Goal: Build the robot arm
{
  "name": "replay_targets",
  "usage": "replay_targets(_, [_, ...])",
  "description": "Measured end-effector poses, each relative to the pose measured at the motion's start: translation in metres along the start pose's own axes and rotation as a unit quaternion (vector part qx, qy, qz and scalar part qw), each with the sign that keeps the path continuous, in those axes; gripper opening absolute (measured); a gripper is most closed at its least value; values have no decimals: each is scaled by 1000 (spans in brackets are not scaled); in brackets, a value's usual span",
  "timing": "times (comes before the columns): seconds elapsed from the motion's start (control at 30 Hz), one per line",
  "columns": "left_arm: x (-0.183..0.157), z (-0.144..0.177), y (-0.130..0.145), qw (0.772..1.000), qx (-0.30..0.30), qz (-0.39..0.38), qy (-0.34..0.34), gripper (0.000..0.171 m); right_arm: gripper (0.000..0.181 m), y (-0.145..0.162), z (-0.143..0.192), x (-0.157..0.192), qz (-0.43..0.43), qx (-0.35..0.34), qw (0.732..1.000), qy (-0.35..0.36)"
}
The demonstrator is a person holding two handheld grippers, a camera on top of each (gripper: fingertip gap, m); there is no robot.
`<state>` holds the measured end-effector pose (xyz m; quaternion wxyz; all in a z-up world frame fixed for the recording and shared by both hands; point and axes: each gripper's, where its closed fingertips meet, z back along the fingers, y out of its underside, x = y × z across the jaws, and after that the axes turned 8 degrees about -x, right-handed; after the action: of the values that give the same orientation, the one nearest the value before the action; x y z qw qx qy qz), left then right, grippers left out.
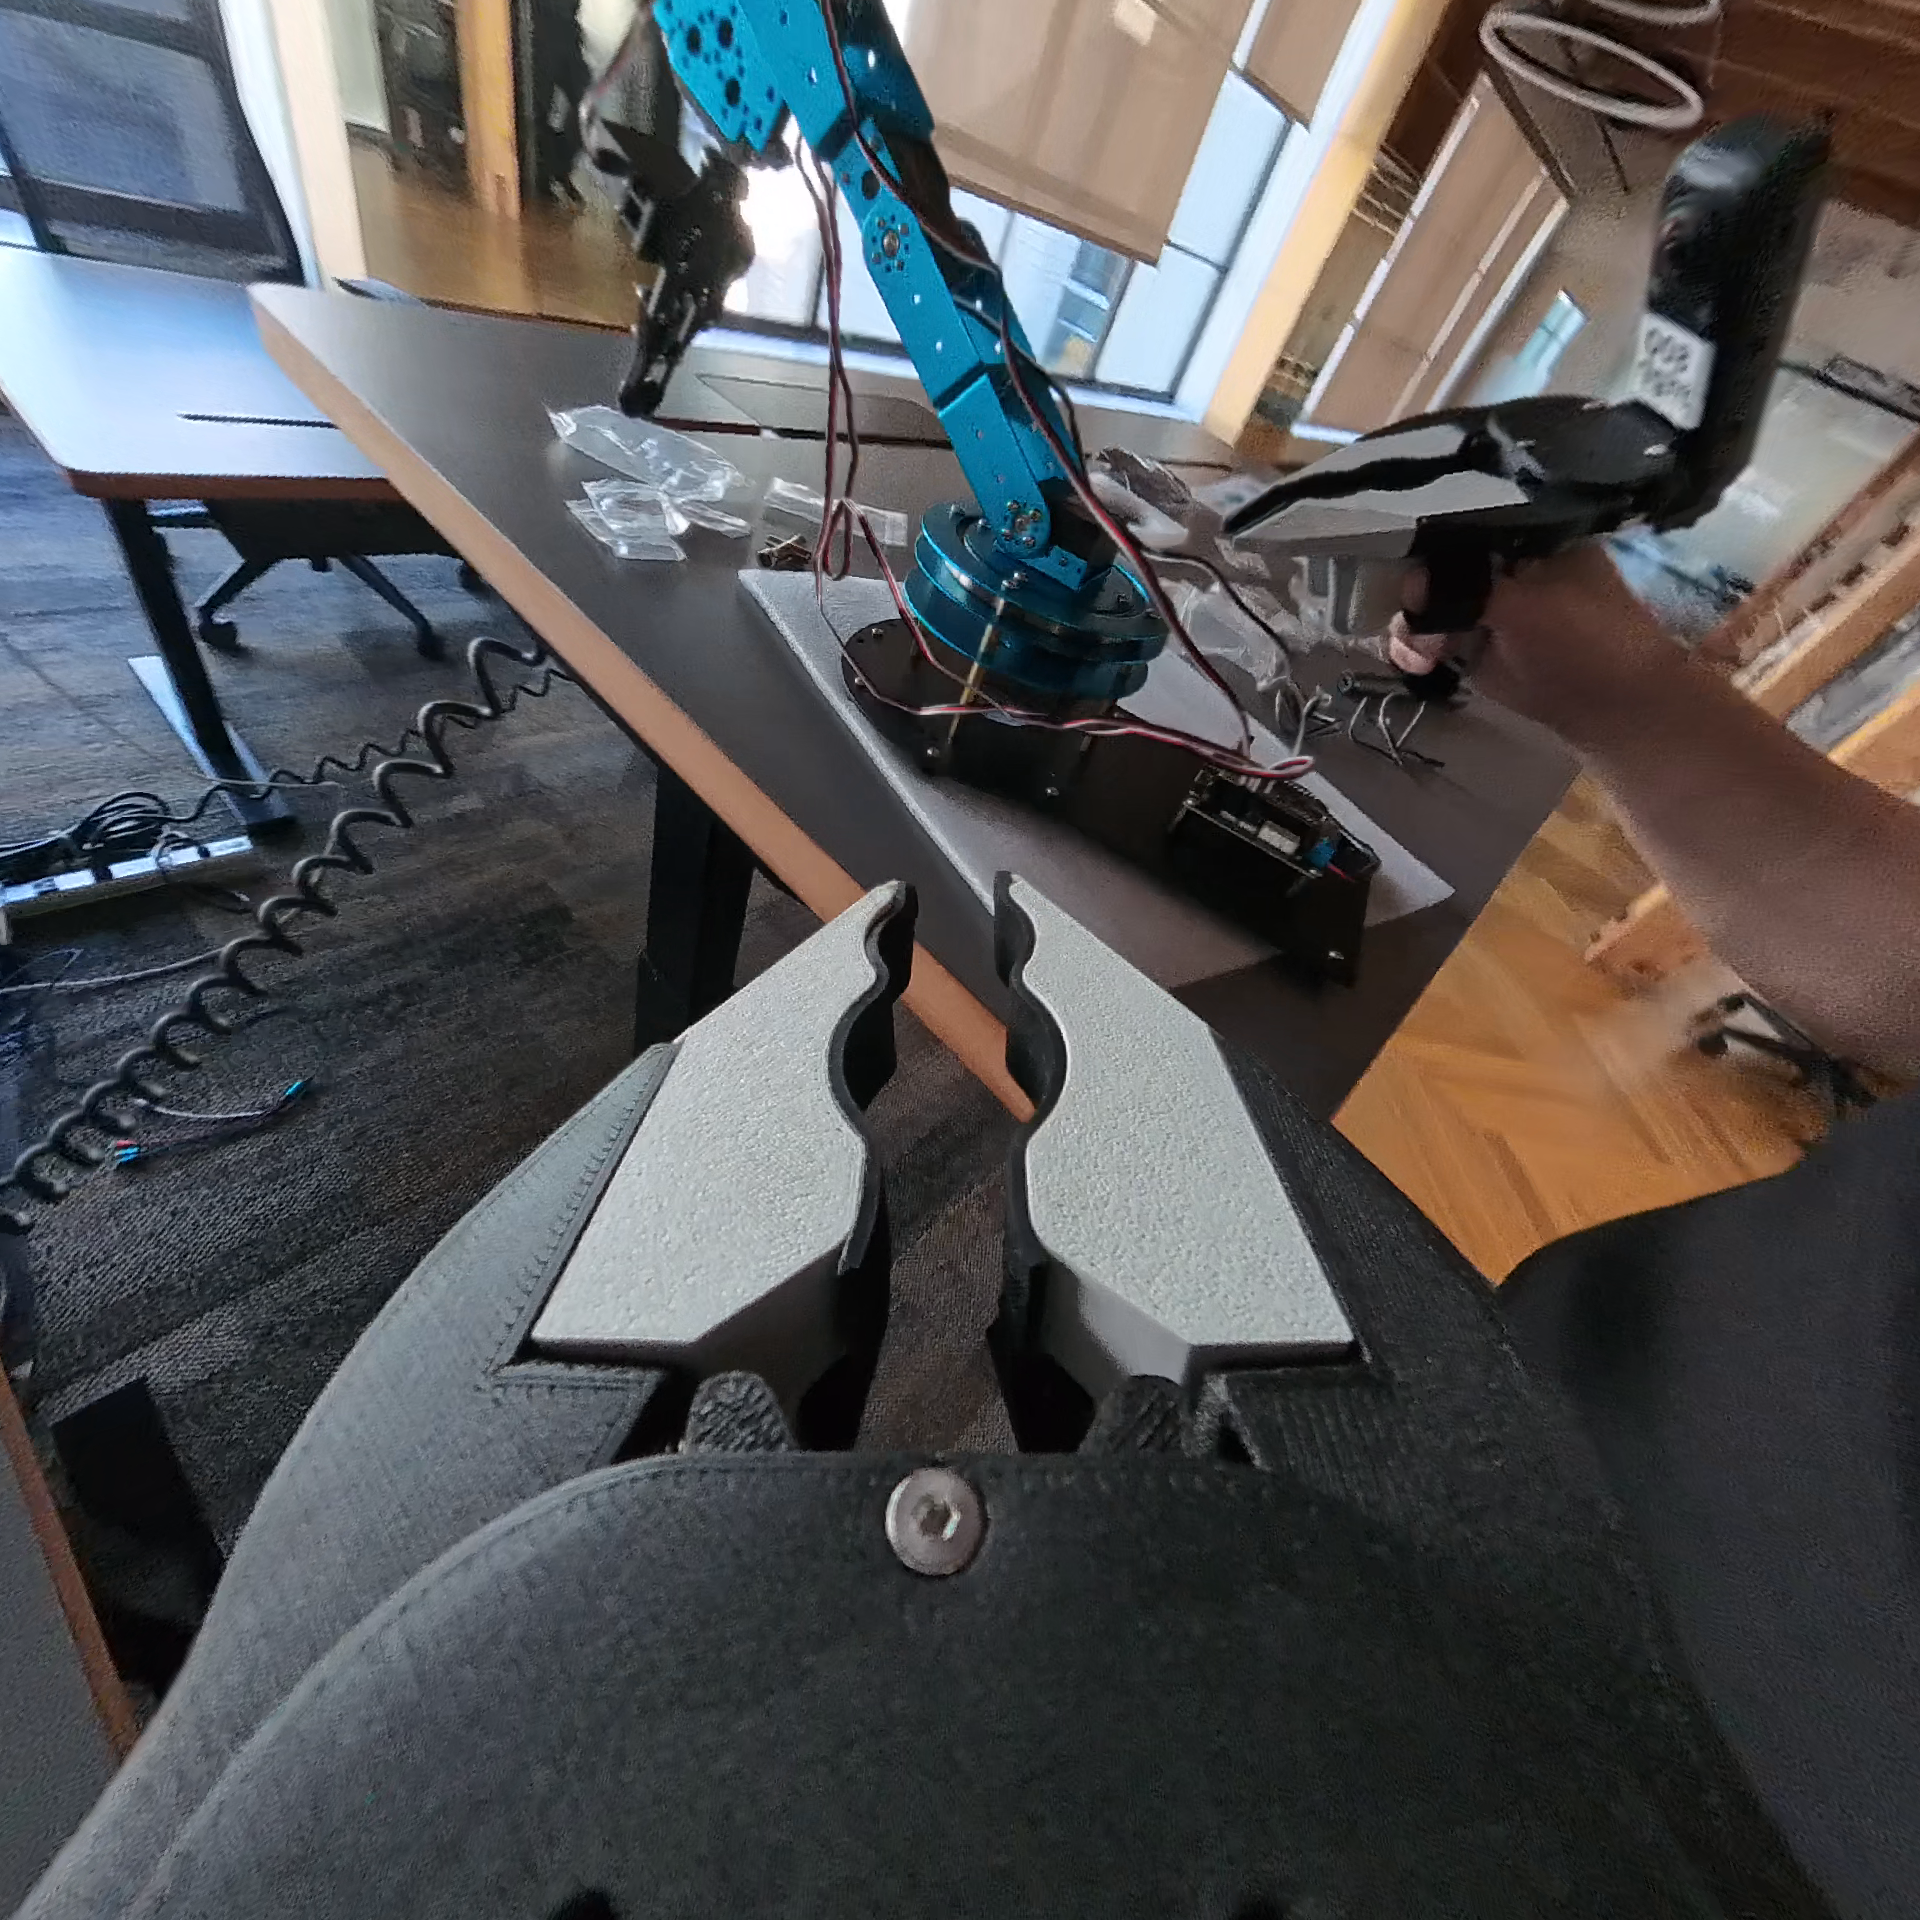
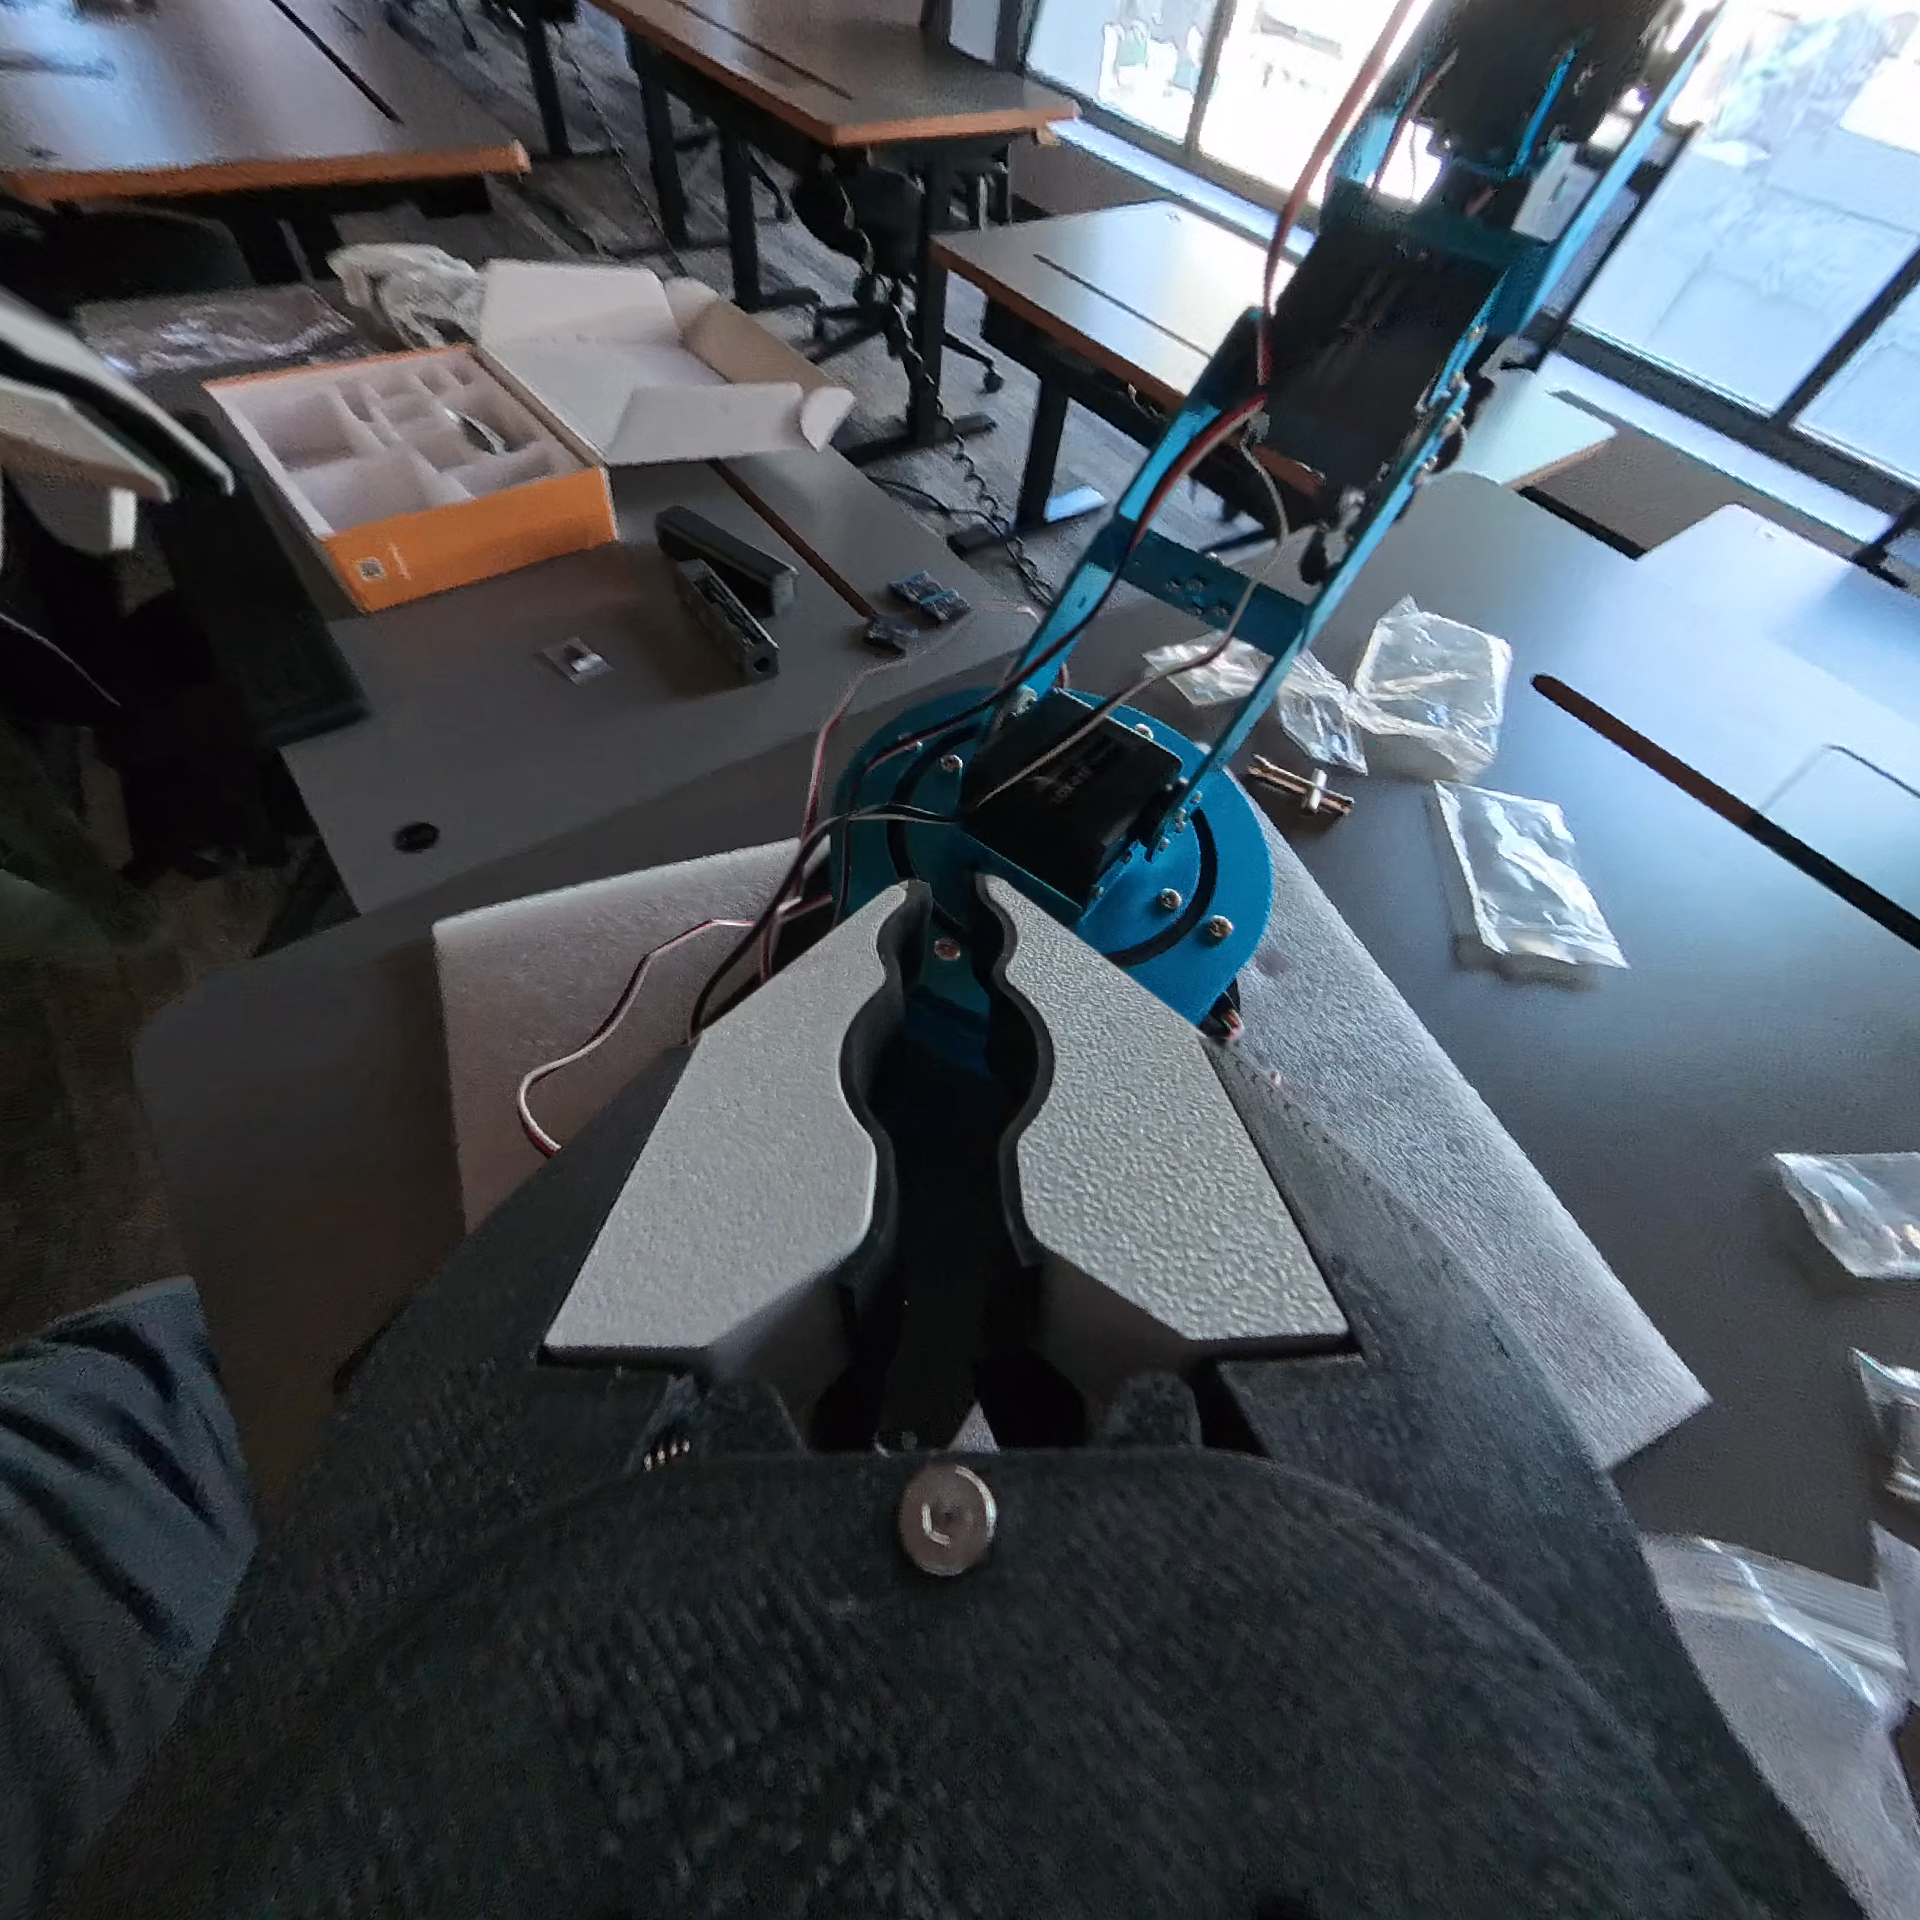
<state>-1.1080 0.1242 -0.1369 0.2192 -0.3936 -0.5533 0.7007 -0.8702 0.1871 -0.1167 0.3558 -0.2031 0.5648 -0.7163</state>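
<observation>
A small blue robot arm [image 1: 977,416] stands on a round blue base [image 1: 1029,623] on a grey foam mat [image 1: 831,644] on a dark table [image 1: 468,416]. Its black claw [image 1: 665,322] hangs over the table. Red and white wires run to a circuit board [image 1: 1268,831]. My left gripper [image 1: 951,894] hovers off the table's near edge, jaws a narrow gap apart, empty. My right gripper [image 2: 954,888] is just above and in front of the blue base [image 2: 1174,883], jaws a narrow gap apart, empty. It also shows in the left wrist view [image 1: 1242,523].
Clear plastic bags [image 1: 644,488] [image 2: 1423,686] lie around the arm. An open orange box with white foam [image 2: 436,520], a white lid [image 2: 644,364] and black parts [image 2: 727,592] sit on a neighbouring table. A coiled cable [image 1: 312,883] and a power strip [image 1: 104,873] lie on the carpet. One gripper's finger ends stand about 25 centimeters off the other's.
</observation>
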Motion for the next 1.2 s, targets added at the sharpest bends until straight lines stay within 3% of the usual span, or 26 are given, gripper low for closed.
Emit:
replay_targets(0.13, [29, -42, -16, 995, 28, -37, 86, 13, 5, -2, -3, -10, 11, 31, 997, 70])
replay_targets(0.3, [81, -81, -23, 976, 71, -97, 184, 13, 6, -12, -4, -20, -28, 60, 976, 208])
replay_targets(0.4, [91, -96, -33, 960, 90, -99, 247, 15, 6, -19, -11, -9, -55, 67, 967, 240])
replay_targets(0.73, [109, -170, -40, 933, 93, -109, 329, 16, 5, -18, -19, -18, -58, 95, 946, 306])
replay_targets(0.87, [102, -202, -37, 906, 92, -130, 391, 15, 5, -17, -15, -23, -68, 110, 936, 328])
replay_targets(1.0, [97, -226, -29, 861, 104, -165, 469, 15, 5, -13, -9, -33, -100, 125, 916, 367])
replay_targets(1.1, [117, -255, -27, 845, 110, -196, 486, 18, 5, -10, -9, -38, -117, 147, 897, 401])
replay_targets(1.2, [132, -266, -45, 810, 110, -155, 554, 20, 5, -13, -11, -41, -149, 152, 867, 451])
